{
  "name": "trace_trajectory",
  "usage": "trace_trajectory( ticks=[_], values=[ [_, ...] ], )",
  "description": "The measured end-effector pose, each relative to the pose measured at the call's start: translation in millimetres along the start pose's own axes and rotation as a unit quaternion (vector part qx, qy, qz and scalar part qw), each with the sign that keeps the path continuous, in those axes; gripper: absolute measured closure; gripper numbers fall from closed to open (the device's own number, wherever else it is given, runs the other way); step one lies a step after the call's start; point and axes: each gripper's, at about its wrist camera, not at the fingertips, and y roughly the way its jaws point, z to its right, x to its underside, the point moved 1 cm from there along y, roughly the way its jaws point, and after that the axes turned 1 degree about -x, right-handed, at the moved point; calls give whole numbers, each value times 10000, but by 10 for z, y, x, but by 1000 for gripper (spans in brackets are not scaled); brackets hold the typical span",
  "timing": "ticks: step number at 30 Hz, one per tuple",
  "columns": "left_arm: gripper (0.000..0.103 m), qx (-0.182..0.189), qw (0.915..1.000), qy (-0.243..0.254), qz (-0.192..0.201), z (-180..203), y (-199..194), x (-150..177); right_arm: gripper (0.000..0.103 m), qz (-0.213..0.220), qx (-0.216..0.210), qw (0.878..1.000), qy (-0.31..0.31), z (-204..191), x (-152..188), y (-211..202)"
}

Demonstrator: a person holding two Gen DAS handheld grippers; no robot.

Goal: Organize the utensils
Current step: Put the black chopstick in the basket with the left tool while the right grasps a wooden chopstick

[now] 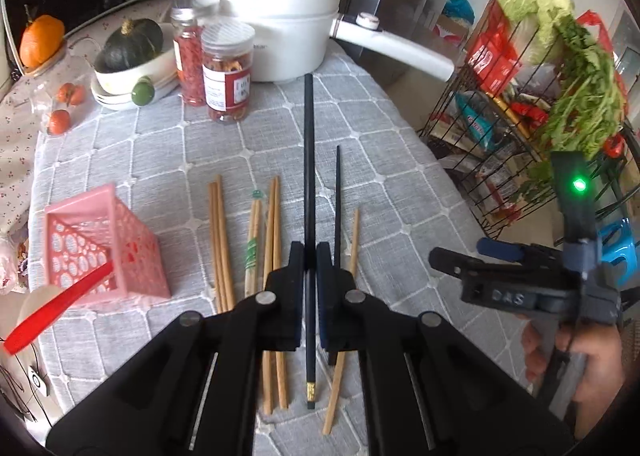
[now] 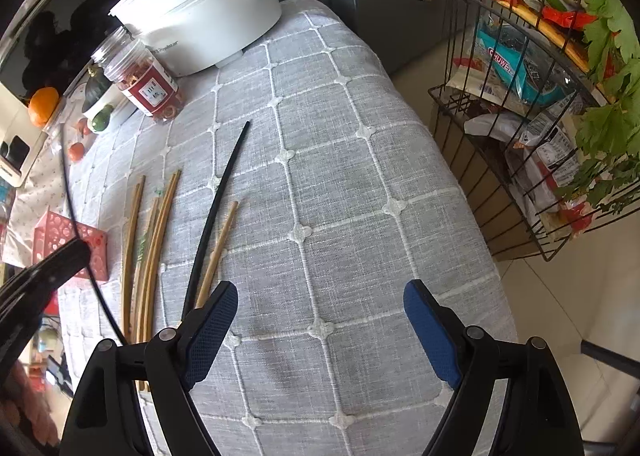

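One black chopstick point(image 1: 309, 160) is sitting clamped in your left gripper point(image 1: 309, 268), its length pointing straight ahead, while your right gripper point(image 2: 320, 330) is idling with jaws apart, and the pink basket point(image 1: 102, 244) is waiting further off, left of the held stick.

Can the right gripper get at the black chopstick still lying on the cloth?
Probably yes: the right gripper is open and empty, and that black chopstick lies uncovered just to its left.

Both grippers are black plastic with round silver pins at the joints. The right gripper point(image 2: 320, 320) has blue textured pads point(image 2: 210, 330). Its body shows a small green light point(image 1: 579, 185).
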Motion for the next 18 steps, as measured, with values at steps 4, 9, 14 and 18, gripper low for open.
trace_trajectory(
  ticks=[4, 9, 14, 18],
  values=[
    [96, -17, 9991, 9, 418, -40, -469, 186, 17, 10, -97, 9999, -23, -119, 16, 30],
    [97, -122, 9953, -72, 959, -146, -866, 416, 17, -90, -311, 9995, 3, -279, 19, 152],
    [96, -91, 9946, -162, 1025, -269, -949, 523, 28, -92, -352, 9993, -96, -493, -26, 327],
    [96, -59, 9947, -222, 1007, -362, -989, 601, 45, -190, -371, 9987, -301, -670, -65, 503]
  ],
)
